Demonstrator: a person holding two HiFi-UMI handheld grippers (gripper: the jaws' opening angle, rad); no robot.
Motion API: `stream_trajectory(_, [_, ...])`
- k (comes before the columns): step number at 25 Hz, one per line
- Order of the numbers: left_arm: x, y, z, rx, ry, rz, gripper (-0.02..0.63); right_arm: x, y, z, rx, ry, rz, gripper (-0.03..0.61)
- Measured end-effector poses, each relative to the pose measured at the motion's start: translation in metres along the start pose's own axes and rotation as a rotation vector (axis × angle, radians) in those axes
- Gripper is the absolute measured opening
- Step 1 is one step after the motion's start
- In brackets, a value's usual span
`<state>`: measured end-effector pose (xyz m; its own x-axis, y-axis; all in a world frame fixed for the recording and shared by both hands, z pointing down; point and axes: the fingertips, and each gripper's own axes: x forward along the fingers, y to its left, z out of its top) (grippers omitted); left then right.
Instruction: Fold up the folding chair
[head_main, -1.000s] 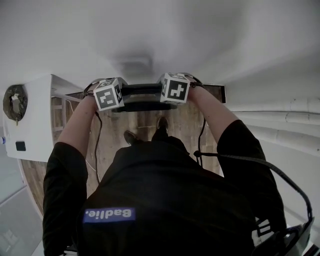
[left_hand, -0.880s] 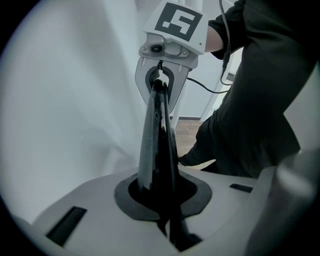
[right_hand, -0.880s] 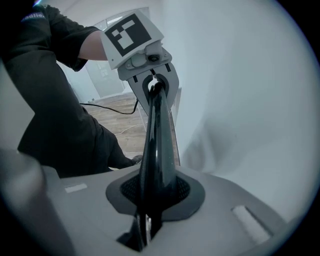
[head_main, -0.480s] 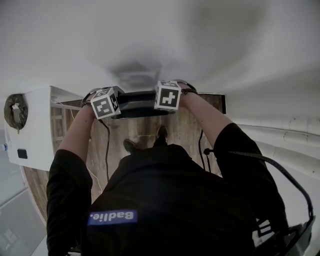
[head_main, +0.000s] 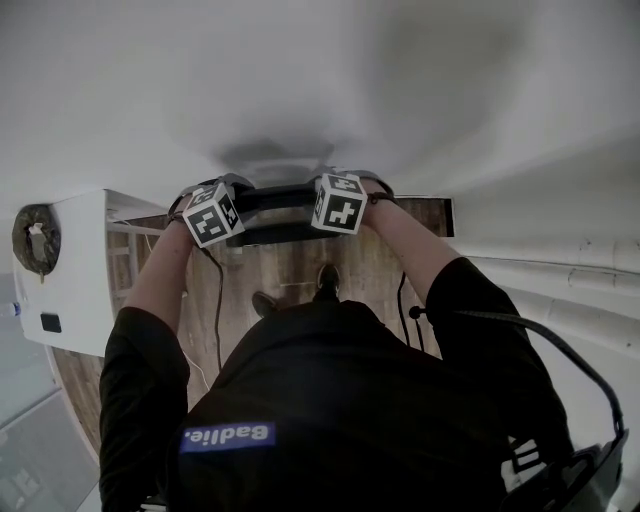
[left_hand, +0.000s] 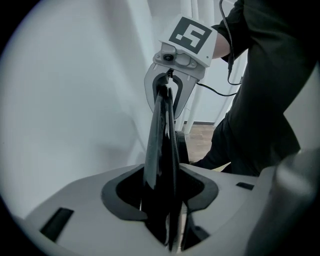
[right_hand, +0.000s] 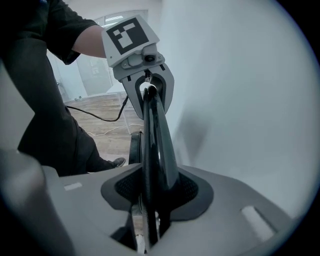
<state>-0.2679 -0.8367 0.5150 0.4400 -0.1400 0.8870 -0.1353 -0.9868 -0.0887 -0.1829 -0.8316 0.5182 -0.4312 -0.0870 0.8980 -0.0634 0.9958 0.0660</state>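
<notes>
Fingers of your left gripper (left_hand: 167, 225) and right gripper (right_hand: 147, 225) have just been opening, loose around the folding chair (left_hand: 161, 150); stiff, slick, likely weighty, so regrip its top rail

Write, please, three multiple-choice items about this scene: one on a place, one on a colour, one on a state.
1. Where is the folding chair?
A. on a table
B. between the jaws of the left gripper and the right gripper
C. on a sofa

2. What colour is the chair?
A. red
B. white
C. black

3. How is the chair?
A. folded flat
B. opened for sitting
C. in separate pieces

Answers:
1 B: each gripper view shows its edge between the jaws, which have just been opening.
2 C: it looks glossy black in every view.
3 A: it appears as one thin slab.
</notes>
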Motion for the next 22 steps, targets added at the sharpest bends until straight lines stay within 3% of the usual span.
stream_trajectory(10, [-0.014, 0.034, -0.001, 0.026, -0.004, 0.145, 0.202, 0.004, -0.035, 0.007, -0.005, -0.021, -0.183, 0.193])
stream_trajectory(22, [-0.026, 0.065, 0.001, 0.002, 0.017, 0.356, 0.204, -0.002, -0.073, 0.011, -0.079, 0.027, -0.561, 0.280])
